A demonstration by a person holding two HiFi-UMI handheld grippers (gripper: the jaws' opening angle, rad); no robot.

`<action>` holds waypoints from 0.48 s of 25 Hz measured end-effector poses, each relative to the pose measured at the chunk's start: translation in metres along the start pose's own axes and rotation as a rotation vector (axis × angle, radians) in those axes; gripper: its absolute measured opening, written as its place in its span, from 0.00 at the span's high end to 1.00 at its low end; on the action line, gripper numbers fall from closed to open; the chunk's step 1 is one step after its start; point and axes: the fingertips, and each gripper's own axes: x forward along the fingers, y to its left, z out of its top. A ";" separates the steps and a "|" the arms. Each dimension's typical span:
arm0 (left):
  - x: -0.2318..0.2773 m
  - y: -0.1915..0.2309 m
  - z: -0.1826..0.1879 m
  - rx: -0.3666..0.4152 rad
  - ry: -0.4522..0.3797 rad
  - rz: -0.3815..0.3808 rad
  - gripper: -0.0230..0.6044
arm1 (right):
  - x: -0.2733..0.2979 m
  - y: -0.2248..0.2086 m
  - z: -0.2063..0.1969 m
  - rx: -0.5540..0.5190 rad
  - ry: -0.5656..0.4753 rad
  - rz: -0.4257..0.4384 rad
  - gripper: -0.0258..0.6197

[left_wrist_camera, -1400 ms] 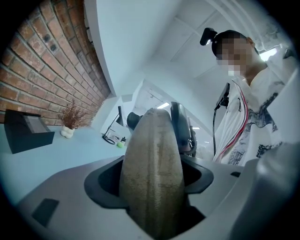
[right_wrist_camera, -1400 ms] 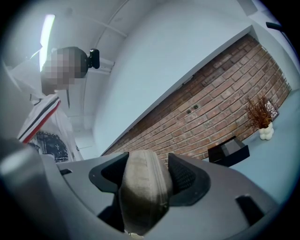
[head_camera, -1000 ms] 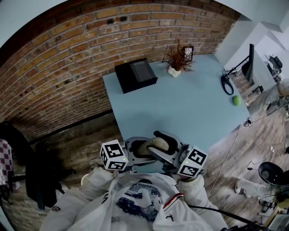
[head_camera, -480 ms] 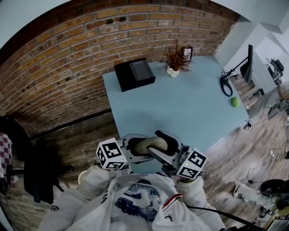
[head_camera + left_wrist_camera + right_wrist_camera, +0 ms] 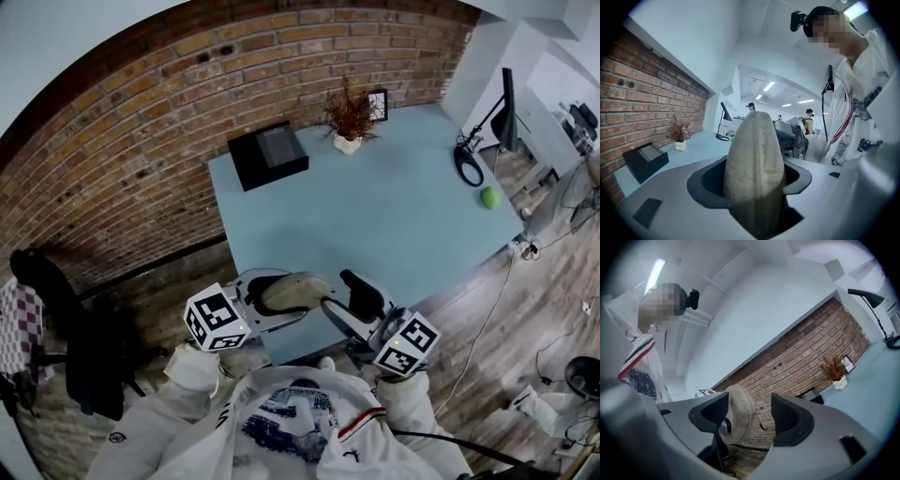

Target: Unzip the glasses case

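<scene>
Left gripper [image 5: 754, 182] is clamped on the glasses case [image 5: 292, 291], just off the table's [image 5: 375, 225] near edge. Right gripper [image 5: 750, 418] sits wide open at its end. Looks like it needs to pinch the zipper pull [image 5: 762, 426] next.

Brick wall [image 5: 187, 84] is running across the top of the frame, with a light blue table [image 5: 403, 225] sitting in front of it, dead centre. Wood floor [image 5: 548, 291] is showing at lower right, a black chair [image 5: 89, 361] is lurking far left, and ceiling strip lights [image 5: 768, 86] are glowing.
</scene>
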 end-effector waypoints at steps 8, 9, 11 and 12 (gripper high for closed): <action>0.017 -0.012 0.008 0.131 0.118 0.120 0.50 | -0.048 -0.017 -0.013 -0.074 0.011 -0.115 0.53; 0.019 -0.015 0.009 0.143 0.129 0.129 0.50 | -0.050 -0.016 -0.017 -0.086 0.021 -0.122 0.53; 0.022 -0.019 0.012 0.163 0.147 0.143 0.50 | -0.053 -0.016 -0.022 -0.106 0.041 -0.127 0.53; 0.024 -0.021 0.013 0.170 0.154 0.148 0.50 | -0.054 -0.015 -0.024 -0.116 0.050 -0.128 0.53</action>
